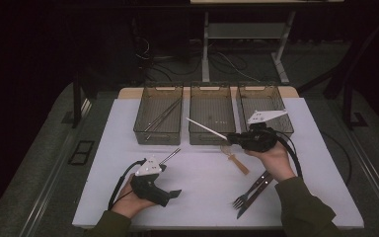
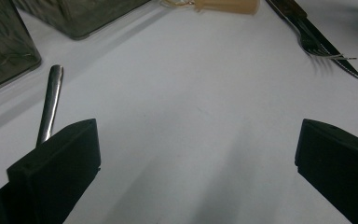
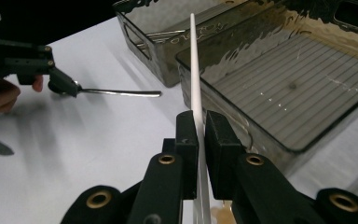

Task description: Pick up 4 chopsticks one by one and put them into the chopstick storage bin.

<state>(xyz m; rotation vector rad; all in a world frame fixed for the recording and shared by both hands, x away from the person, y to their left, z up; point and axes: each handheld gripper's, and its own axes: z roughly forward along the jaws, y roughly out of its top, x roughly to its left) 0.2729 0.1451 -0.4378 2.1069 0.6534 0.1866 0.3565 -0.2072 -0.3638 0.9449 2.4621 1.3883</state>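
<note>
My right gripper (image 1: 233, 138) (image 3: 200, 133) is shut on a thin white stick (image 1: 205, 127) (image 3: 193, 60), held in the air. The stick points left across the front of the middle smoky bin (image 1: 208, 137) (image 3: 279, 140). My left gripper (image 1: 170, 178) (image 2: 198, 137) rests low at the front left of the white mat, jaws wide open and nothing between them. A slim metal rod (image 1: 170, 155) (image 2: 51, 100) (image 3: 121, 93) lies on the mat just outside its left jaw.
Three smoky bins stand in a row at the back; the left bin (image 1: 139, 129) holds a few long metal sticks, and the right bin (image 1: 287, 129) is behind my right hand. A wooden-handled utensil (image 1: 238, 163) (image 2: 223, 5) lies mid-mat. A fork (image 1: 244, 195) (image 2: 314, 42) and a knife (image 1: 252, 196) lie front right.
</note>
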